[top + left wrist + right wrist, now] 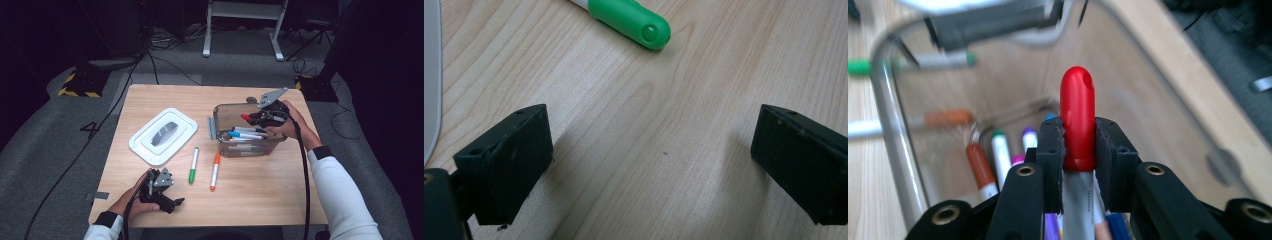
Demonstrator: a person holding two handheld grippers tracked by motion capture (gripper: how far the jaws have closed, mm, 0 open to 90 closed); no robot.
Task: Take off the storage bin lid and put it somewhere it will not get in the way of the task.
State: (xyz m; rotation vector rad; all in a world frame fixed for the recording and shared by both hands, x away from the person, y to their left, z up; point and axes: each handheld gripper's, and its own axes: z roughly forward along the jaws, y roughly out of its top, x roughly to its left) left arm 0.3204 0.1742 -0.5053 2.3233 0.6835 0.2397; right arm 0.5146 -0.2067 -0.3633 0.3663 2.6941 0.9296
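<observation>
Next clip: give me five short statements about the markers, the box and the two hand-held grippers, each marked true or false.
1. The right hand-held gripper is clamped on a red-capped marker. True.
2. The left hand-held gripper holds the green marker. False: its jaws stand open over bare table; the marker lies apart.
3. The white lid sits on the clear box. False: it lies on the table left of the box.
4. An orange marker lies on the table beside the green one. True.
5. The box is empty. False: several markers lie inside.
</observation>
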